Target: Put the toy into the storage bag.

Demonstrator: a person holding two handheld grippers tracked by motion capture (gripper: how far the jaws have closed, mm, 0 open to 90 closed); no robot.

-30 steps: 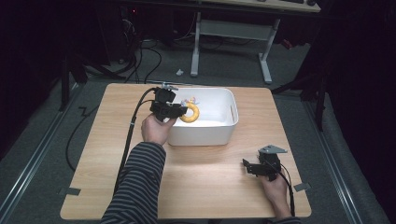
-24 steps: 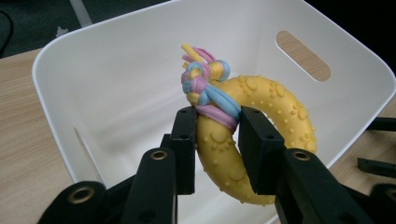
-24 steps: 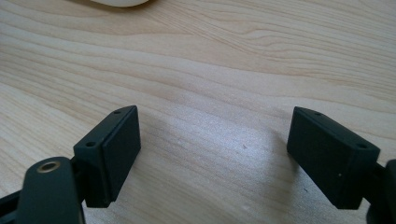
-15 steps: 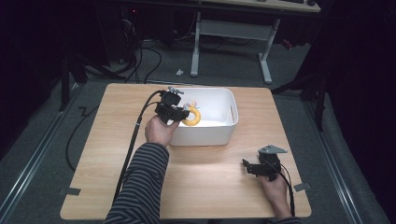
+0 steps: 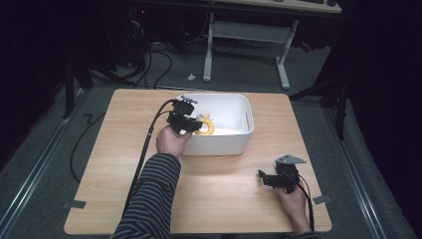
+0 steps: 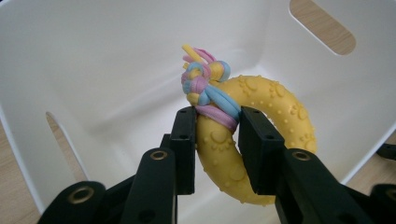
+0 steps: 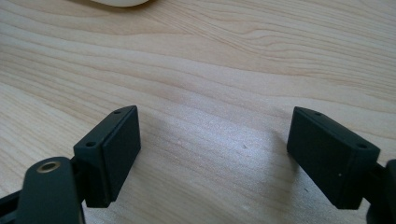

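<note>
Both tongs, left (image 6: pixel 217 140) and right (image 7: pixel 212 154), are black, screw-holed blocks (brass-ringed pivots); a striped sleeve (image 5: pixel 149 199) at lower left.

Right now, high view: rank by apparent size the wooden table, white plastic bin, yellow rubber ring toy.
1. Wooden table
2. White plastic bin
3. Yellow rubber ring toy, clamped in the left gripper over the bin.

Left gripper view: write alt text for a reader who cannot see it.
The left gripper clamps a yellow ring with its two black jaws, inside a white bin. A knot of pink, blue and yellow cord is tied round the ring, just above the jaws.
</note>
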